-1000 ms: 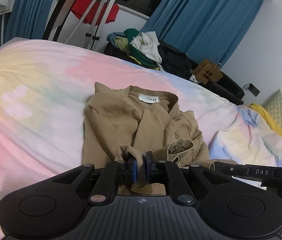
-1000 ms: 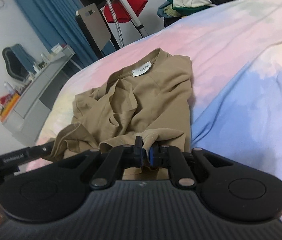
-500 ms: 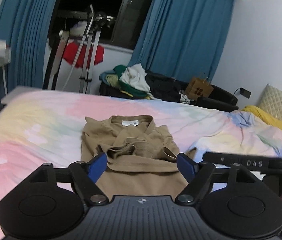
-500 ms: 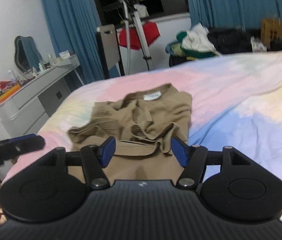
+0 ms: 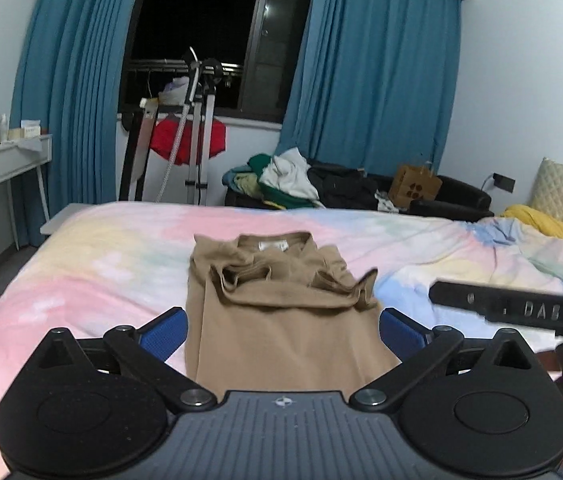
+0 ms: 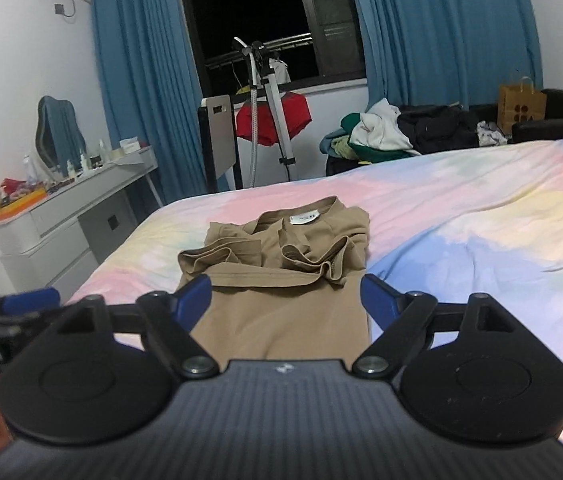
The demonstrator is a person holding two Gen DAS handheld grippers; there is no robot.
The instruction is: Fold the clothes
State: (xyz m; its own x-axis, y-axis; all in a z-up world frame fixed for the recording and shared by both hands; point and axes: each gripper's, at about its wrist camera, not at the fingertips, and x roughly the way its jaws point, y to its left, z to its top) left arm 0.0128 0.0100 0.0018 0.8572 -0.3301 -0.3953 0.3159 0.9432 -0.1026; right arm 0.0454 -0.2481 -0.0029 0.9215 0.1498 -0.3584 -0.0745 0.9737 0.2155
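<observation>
letting go after a fold: left gripper [image 5: 281,330] and right gripper [image 6: 285,300] opening wide, empty, above tan shirt [image 5: 281,320] mid-bed [image 5: 81,280]; next, likely regrasp the near hem.

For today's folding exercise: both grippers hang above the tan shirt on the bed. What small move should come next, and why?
Probably lower both opening grippers, left and right, onto the tan shirt's near hem: nothing lies between either pair of fingers, and its sleeves are already tucked in.

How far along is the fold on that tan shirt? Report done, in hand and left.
Done: the tan shirt lies on the bed with sleeves turned in and the hem folded up. In hand: nothing; the left gripper and right gripper are opening, empty. Left: the bunched sleeves need flattening, probably one more fold.
</observation>
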